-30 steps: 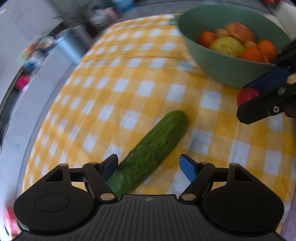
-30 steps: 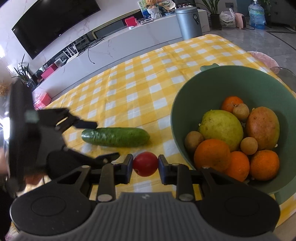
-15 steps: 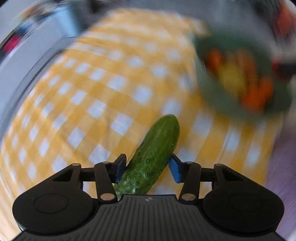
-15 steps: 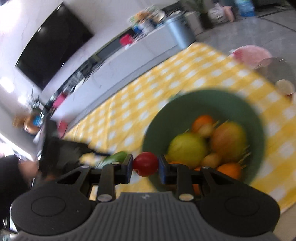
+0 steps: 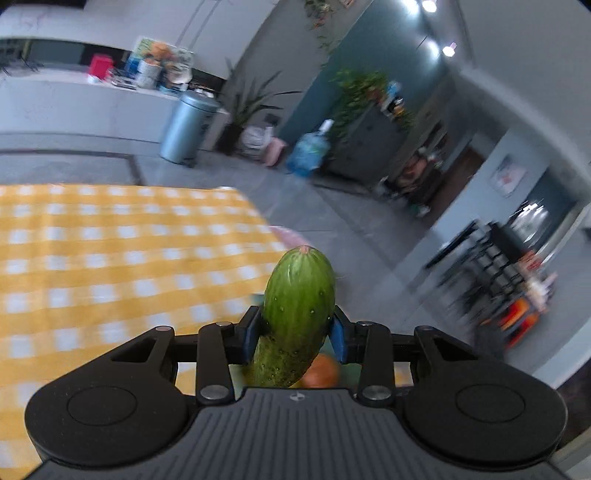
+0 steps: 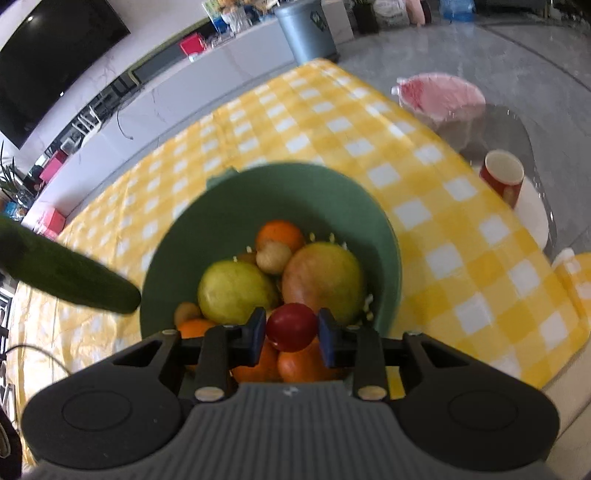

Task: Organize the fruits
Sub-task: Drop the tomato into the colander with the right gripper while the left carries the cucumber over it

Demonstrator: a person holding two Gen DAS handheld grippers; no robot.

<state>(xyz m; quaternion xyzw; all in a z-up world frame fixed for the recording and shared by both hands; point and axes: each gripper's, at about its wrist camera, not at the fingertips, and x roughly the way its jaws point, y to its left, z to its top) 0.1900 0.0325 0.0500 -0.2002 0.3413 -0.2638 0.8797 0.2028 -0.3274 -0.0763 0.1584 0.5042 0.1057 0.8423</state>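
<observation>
My left gripper (image 5: 295, 334) is shut on a green cucumber (image 5: 297, 310) and holds it up in the air, tip pointing away. The cucumber also shows in the right wrist view (image 6: 70, 275), hanging at the left rim of the green bowl (image 6: 384, 236). My right gripper (image 6: 291, 334) is shut on a small red tomato (image 6: 291, 326) and holds it over the bowl's near side. The bowl holds several fruits: a yellow-green pear (image 6: 234, 291), a mango (image 6: 325, 278), oranges (image 6: 280, 234) and small brown fruits. An orange fruit (image 5: 323, 371) shows just below the left gripper.
The bowl stands on a yellow checked tablecloth (image 6: 424, 177). A red cup (image 6: 502, 177) stands on the glass table past the cloth's right edge, with a pink bin (image 6: 441, 98) behind it. A grey trash can (image 6: 306, 29) stands on the floor beyond the table.
My left gripper closed on the cucumber and lifted it off the cloth toward the bowl. My right gripper carried the tomato up and over the bowl.
</observation>
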